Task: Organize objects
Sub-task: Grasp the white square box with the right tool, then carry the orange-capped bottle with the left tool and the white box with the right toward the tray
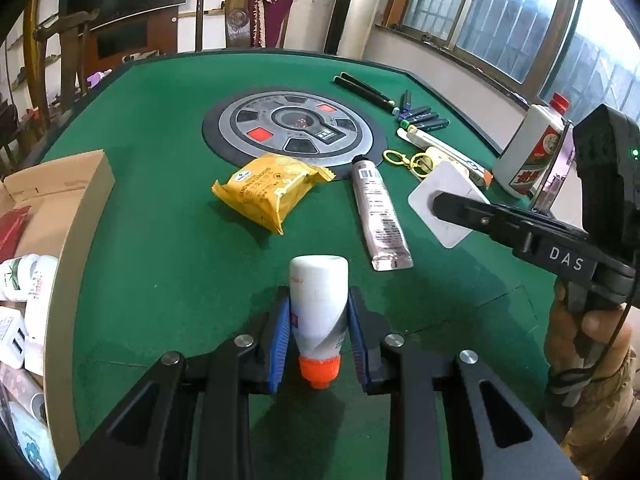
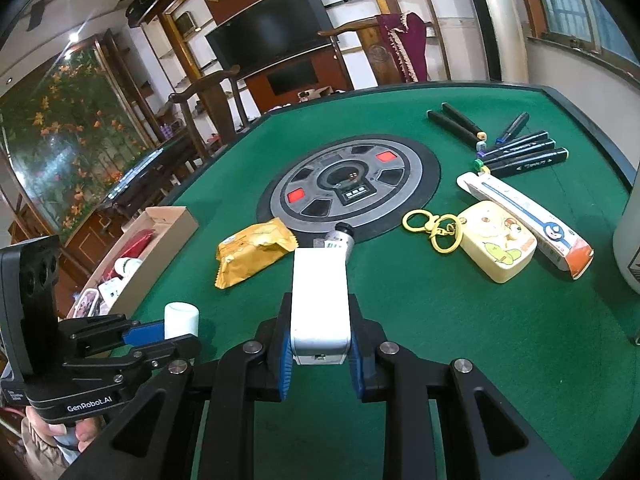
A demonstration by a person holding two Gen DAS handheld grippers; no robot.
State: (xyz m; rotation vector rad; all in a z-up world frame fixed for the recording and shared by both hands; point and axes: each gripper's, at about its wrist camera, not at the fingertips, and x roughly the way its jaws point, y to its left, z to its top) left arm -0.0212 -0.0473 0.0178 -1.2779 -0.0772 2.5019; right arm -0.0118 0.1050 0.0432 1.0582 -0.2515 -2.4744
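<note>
left tool [image 1: 318, 340]: clamps my orange-capped bottle [image 1: 318, 304], bound for the cardboard box [image 1: 60, 208].
right tool [image 2: 320, 354]: grips white charger [image 2: 319, 300], lifted for sorting.

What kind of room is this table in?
Likely a home living room: an automatic mahjong table with green felt, a wall-mounted television and carved wooden chairs beside it.

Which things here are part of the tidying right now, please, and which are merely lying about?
In hand:
left gripper shut on white bottle
right gripper shut on white box
cardboard box, partly filled

Lying about:
yellow packet
tube
markers
keychain case
</note>
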